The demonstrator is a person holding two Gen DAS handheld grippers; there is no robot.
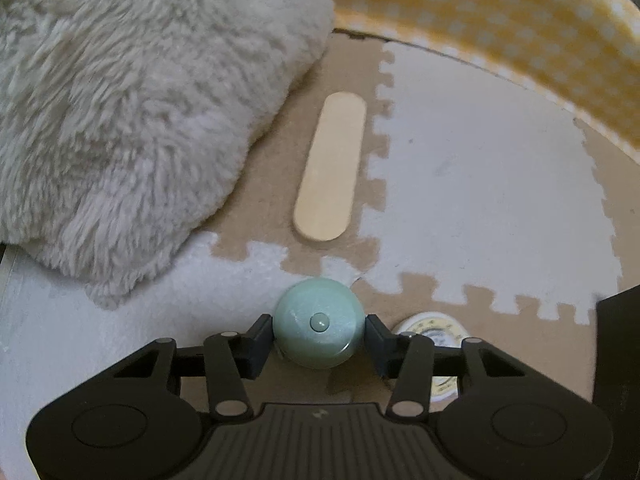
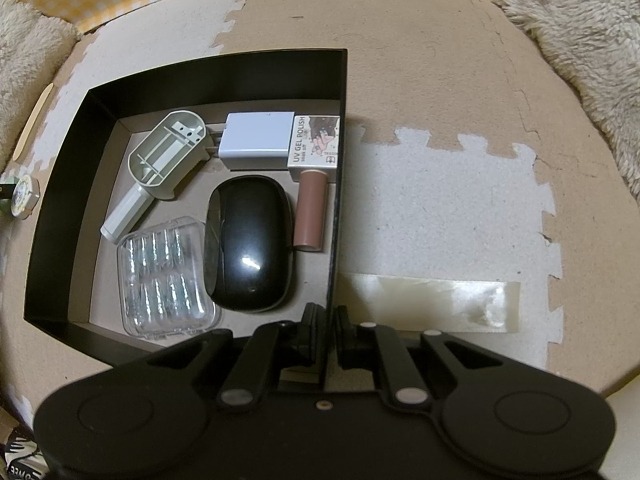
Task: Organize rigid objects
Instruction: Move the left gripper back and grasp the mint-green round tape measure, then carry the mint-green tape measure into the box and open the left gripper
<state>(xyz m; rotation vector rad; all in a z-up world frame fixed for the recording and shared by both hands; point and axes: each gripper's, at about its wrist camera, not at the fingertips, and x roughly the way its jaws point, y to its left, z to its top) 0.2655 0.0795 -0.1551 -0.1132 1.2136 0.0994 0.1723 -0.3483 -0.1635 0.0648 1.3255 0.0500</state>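
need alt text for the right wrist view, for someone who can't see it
The right gripper is shut on the near right wall of an open black box on a tan and white foam mat. Inside lie a black mouse, a white charger, a UV gel polish box, a brown tube, a clear case and a pale green plastic tool.

Left wrist camera looking forward and down, close over the foam mat [image 1: 460, 184], right wrist camera peering steeply into the black box [image 2: 60, 208], both catching the wooden stick [image 1: 330, 168].
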